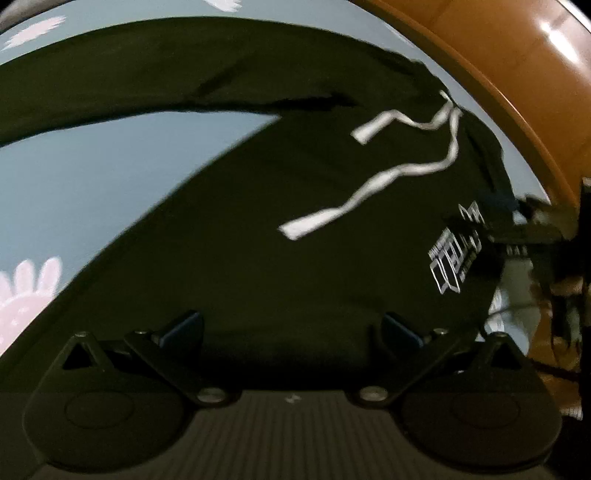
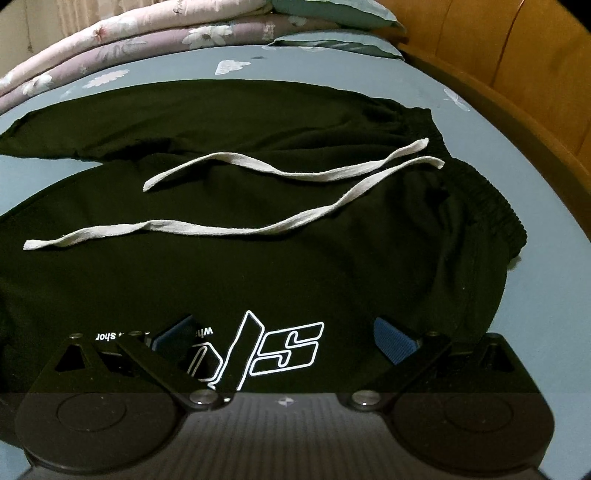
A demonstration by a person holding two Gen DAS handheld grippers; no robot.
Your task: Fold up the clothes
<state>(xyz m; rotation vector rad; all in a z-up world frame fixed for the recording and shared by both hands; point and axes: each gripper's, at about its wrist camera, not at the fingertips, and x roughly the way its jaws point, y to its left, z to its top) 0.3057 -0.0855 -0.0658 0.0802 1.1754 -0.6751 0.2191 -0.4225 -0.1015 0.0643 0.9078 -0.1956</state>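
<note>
1. Folded floral quilts are stacked at the far left of the bed, well apart from the garment, with teal pillows beside them.
2. The black shorts lie flat on the blue flowered bedsheet, legs towards the left and waistband towards the right.
3. Two white drawstrings trail loose across the fabric; a white outlined logo sits near the hem.
4. The left gripper and right gripper both hover over the shorts with jaws spread wide, grasping nothing.
5. A wooden bed frame curves along the right edge.
</note>
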